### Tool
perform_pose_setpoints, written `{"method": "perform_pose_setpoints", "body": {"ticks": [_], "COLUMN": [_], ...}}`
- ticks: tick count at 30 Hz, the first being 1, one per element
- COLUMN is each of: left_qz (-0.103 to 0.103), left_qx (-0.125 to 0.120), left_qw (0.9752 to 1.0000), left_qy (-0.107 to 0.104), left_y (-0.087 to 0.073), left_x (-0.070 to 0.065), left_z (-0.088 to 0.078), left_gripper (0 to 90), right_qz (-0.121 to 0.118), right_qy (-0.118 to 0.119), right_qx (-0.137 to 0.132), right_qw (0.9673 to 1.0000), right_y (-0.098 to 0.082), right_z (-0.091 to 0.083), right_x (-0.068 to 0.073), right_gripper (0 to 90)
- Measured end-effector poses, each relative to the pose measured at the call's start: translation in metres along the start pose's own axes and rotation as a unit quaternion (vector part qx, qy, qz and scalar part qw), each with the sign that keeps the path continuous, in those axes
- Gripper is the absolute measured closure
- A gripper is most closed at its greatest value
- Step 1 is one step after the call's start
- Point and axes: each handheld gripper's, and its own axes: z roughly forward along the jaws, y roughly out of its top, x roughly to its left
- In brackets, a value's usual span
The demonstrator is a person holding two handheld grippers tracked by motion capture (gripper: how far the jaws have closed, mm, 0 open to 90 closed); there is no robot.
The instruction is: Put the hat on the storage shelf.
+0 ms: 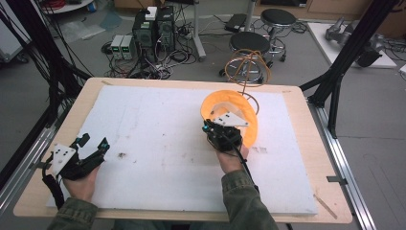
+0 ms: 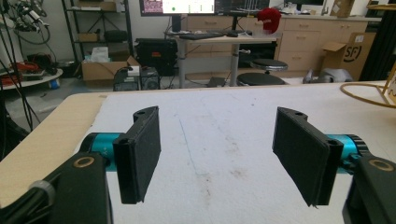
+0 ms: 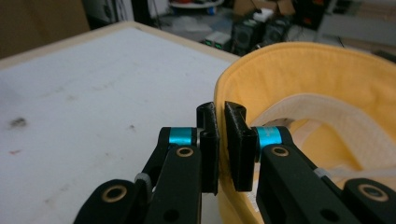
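The yellow hat [image 1: 230, 115] is in the right gripper [image 1: 221, 130]. In the right gripper view, the two black jaws are squeezed tight on the hat's [image 3: 327, 93] brim, pinching the cloth of its rim between them. The inside of the hat faces this gripper [image 3: 222, 135], and the hat sits just past the jaws, over the white board [image 1: 158, 143].

A wire stand [image 1: 249, 72] is beyond the hat, farther from the right gripper.

The left gripper [image 1: 91, 148] is well apart from the hat, over the near left part of the board. Its jaws stand wide apart with nothing between them, and the board [image 2: 215, 140] shows in the gap. The left gripper [image 2: 217, 149] points across the board toward the far edge of the table [image 1: 191, 82].
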Motion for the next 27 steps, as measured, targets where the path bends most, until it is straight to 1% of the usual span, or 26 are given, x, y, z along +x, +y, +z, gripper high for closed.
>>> {"method": "perform_pose_setpoints", "body": {"ticks": [1,2,3,4,5,6,9,12,14,15,16,20,22,23,25,26,27], "left_qz": [0.001,0.001,0.000,0.000,0.002,0.003,0.004,0.004,0.003,0.004,0.005,0.005,0.005,0.006,0.006,0.007,0.006], "left_qx": [0.000,-0.001,-0.001,0.001,0.003,0.003,0.001,0.003,0.001,0.002,0.002,0.002,0.000,-0.001,-0.002,-0.003,-0.004], "left_qw": [1.0000,1.0000,1.0000,1.0000,1.0000,1.0000,1.0000,1.0000,1.0000,1.0000,1.0000,1.0000,1.0000,1.0000,1.0000,1.0000,1.0000], "left_qy": [0.000,-0.001,-0.001,-0.001,-0.002,-0.002,0.000,0.000,0.000,-0.001,-0.002,-0.002,-0.002,-0.001,-0.001,0.000,0.000], "left_y": [0.000,0.000,0.000,0.000,0.000,0.000,0.000,0.000,-0.001,-0.001,-0.001,0.000,0.000,0.001,0.001,0.002,0.002], "left_x": [0.000,0.000,-0.001,-0.001,-0.001,-0.001,-0.001,-0.001,-0.001,-0.001,-0.001,-0.001,-0.001,-0.001,-0.002,-0.001,-0.002], "left_z": [0.000,0.000,0.001,0.001,0.001,0.001,0.001,0.001,0.001,0.002,0.002,0.003,0.003,0.003,0.003,0.003,0.004], "left_gripper": [32.5,32.5,32.5,32.5,32.6,32.6,32.6,32.5,32.6,32.6,32.6,32.6,32.6,32.6,32.6,32.6,32.6], "right_qz": [-0.006,-0.006,-0.009,-0.009,-0.011,-0.011,-0.003,0.001,0.002,0.000,0.004,0.021,0.023,0.021,0.021,0.015,0.014], "right_qy": [0.008,0.008,0.013,0.013,0.019,0.019,0.027,0.032,0.037,0.043,0.050,0.059,0.057,0.055,0.055,0.049,0.050], "right_qx": [-0.010,-0.010,-0.022,-0.022,-0.035,-0.035,-0.055,-0.069,-0.079,-0.085,-0.099,-0.127,-0.136,-0.142,-0.145,-0.155,-0.158], "right_qw": [0.9999,0.9999,0.9996,0.9996,0.9991,0.9991,0.9981,0.9971,0.9962,0.9955,0.9939,0.9899,0.9888,0.9881,0.9878,0.9866,0.9861], "right_y": [0.002,0.002,0.007,0.007,0.011,0.011,0.017,0.023,0.027,0.029,0.033,0.041,0.045,0.047,0.049,0.053,0.055], "right_z": [-0.002,-0.002,-0.008,-0.008,-0.012,-0.012,-0.017,-0.021,-0.023,-0.024,-0.027,-0.031,-0.032,-0.032,-0.033,-0.035,-0.035], "right_x": [-0.001,-0.001,-0.002,-0.002,-0.005,-0.005,-0.010,-0.015,-0.018,-0.020,-0.022,-0.029,-0.032,-0.033,-0.034,-0.035,-0.036], "right_gripper": [84.2,84.2,84.3,84.3,84.3,84.3,84.3,84.4,84.5,84.5,84.5,84.5,84.5,84.5,84.5,84.5,84.5]}}
